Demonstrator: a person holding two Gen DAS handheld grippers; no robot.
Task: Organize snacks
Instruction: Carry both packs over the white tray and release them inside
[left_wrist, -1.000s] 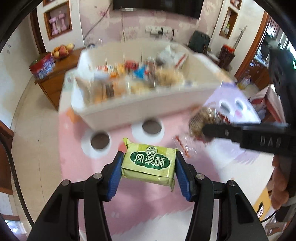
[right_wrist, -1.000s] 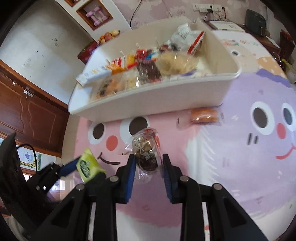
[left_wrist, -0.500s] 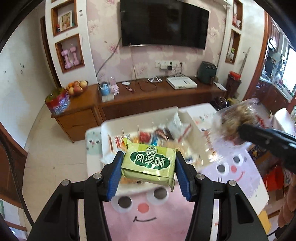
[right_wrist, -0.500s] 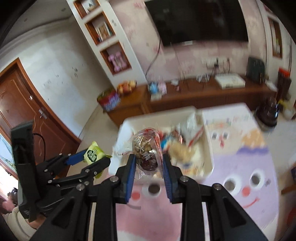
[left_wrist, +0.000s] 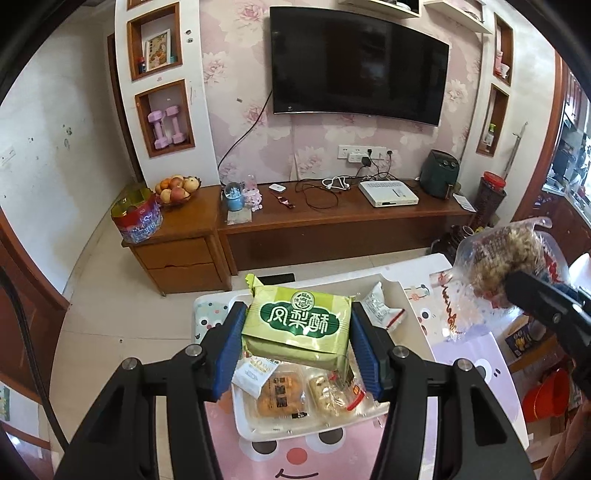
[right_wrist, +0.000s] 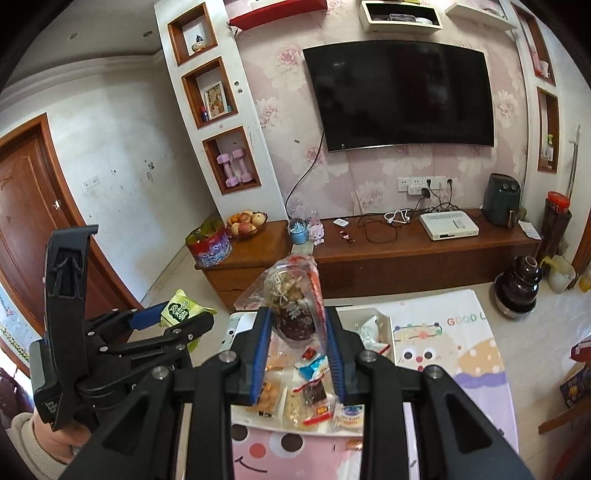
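Two snacks are up in the air above the white tray (left_wrist: 406, 295): a green cake pack (left_wrist: 297, 332) squeezed in the left gripper (left_wrist: 297, 349), and at 3 o'clock a clear nut bag (right_wrist: 293, 302) pinched in the right gripper (right_wrist: 297, 356); I think both must come down into the tray and get let go next

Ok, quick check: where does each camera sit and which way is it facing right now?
Left wrist: on the left gripper, looking down past the green pastry pack it holds at the white snack bin, TV wall behind; the right gripper shows at right.
Right wrist: on the right gripper, same direction, holding the clear-wrapped snack; the left gripper and a sleeved hand show at left.
Shared: bin, cartoon table cover, TV, each other's gripper.
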